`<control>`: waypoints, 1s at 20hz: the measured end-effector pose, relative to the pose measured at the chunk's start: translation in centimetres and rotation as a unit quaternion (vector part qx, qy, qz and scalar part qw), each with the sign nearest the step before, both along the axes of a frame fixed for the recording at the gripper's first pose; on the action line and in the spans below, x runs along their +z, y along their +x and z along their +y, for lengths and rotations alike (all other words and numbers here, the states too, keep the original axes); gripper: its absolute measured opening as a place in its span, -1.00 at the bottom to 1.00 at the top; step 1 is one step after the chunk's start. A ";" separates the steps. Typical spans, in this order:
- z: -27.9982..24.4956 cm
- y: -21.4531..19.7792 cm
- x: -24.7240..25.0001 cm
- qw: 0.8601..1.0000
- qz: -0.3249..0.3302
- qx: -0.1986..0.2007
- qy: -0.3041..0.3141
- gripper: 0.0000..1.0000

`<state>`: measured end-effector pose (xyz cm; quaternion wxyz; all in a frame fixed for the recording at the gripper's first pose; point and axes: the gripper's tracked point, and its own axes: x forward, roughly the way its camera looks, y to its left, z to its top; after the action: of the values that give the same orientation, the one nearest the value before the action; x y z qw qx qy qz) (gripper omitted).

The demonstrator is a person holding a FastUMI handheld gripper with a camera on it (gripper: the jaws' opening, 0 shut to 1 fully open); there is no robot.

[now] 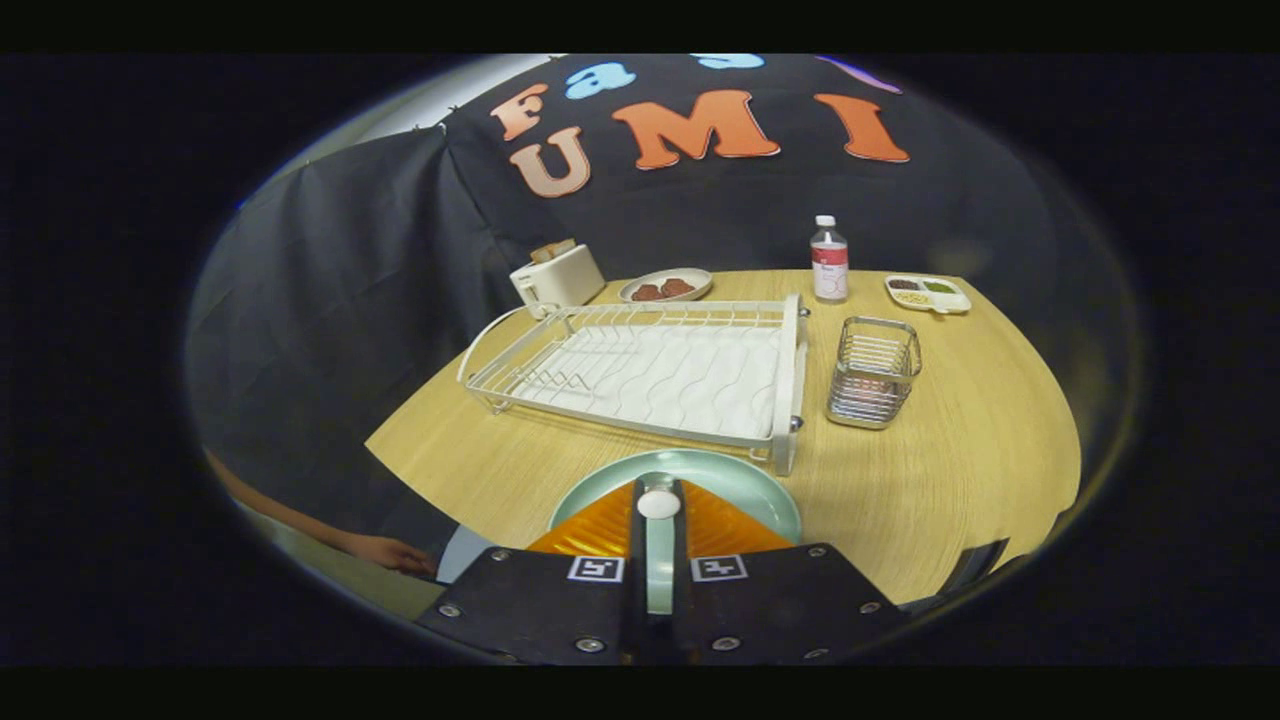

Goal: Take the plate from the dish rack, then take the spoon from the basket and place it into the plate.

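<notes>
The tongs (658, 505) were closed narrow on a spoon (659, 545). Its white round end stood up between the two orange fingers (590, 530), and its pale handle ran back toward the camera in the thin gap between them. So the long axis of the spoon lay along the fingers, pointing from near to far.

The plate (745, 480), light green, was already on the desk (960, 470), directly under and just ahead of the fingers, at the near edge. It touched or almost touched the near right corner of the rack (640, 365). The spoon hung over the near part of the plate, so I judged that the coming move needed only a short way down and then an opening of the tongs. The plate was nearly centred on the tongs, a little to the right.

The rack was empty, to the far left of the plate. The basket (873, 372), made of wire, stood right of the rack, and I could see nothing in it.

By count: one plate, one spoon, one rack, one basket. Farther away stood one toaster (556, 277), one dish with brown food (665, 285), one bottle (829, 260) and one divided tray (927, 292). A person's hand (385, 552) rested at the near left, off the desk.
</notes>
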<state>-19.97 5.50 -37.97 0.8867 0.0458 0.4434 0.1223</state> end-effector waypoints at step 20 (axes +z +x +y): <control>-7.1 4.3 6.6 0.989 -0.047 -0.134 0.039 -0.37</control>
<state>-15.68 -1.56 -31.38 0.9125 0.1337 0.3860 0.0212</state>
